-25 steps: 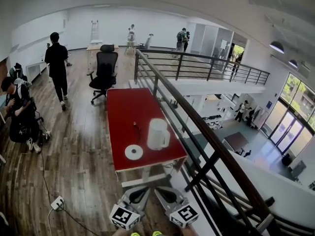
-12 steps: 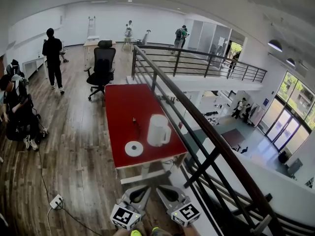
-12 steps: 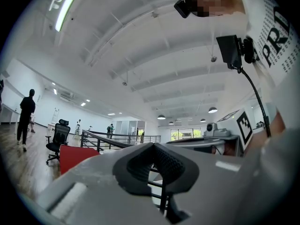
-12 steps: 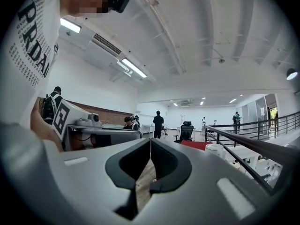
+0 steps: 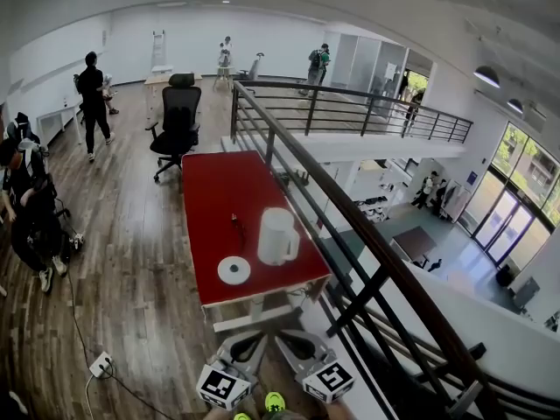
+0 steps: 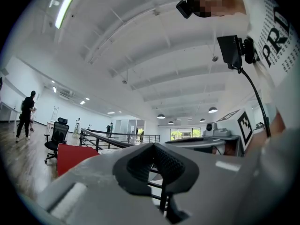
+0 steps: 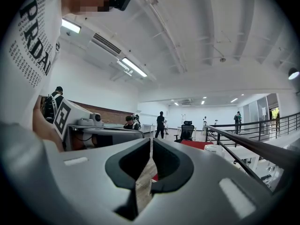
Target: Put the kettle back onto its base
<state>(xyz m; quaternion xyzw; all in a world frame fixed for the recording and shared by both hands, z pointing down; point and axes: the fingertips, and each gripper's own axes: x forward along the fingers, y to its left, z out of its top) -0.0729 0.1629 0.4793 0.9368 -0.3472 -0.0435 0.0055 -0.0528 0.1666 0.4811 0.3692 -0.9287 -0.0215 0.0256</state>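
Note:
A white kettle (image 5: 278, 236) stands upright on the red table (image 5: 214, 201), near its right edge. The round white base (image 5: 234, 270) lies flat to the kettle's front left, a short gap apart from it. Both grippers are held low in front of the table's near end, well short of it. My left gripper (image 5: 248, 343) is shut with nothing in it, and its black pads (image 6: 161, 165) meet. My right gripper (image 5: 296, 343) is shut and empty too, its pads (image 7: 165, 162) together. In the right gripper view the red table (image 7: 196, 145) shows far ahead.
A black railing (image 5: 350, 226) runs along the table's right side, with a drop to a lower floor beyond it. A small dark object (image 5: 234, 221) lies mid-table. A black office chair (image 5: 178, 125) stands behind the table. People (image 5: 26, 208) are at the left. A power strip (image 5: 98, 363) lies on the wooden floor.
The head view has shifted slightly. The standing person in black has walked further away at the back left. Both grippers, the kettle and the base have kept their places.

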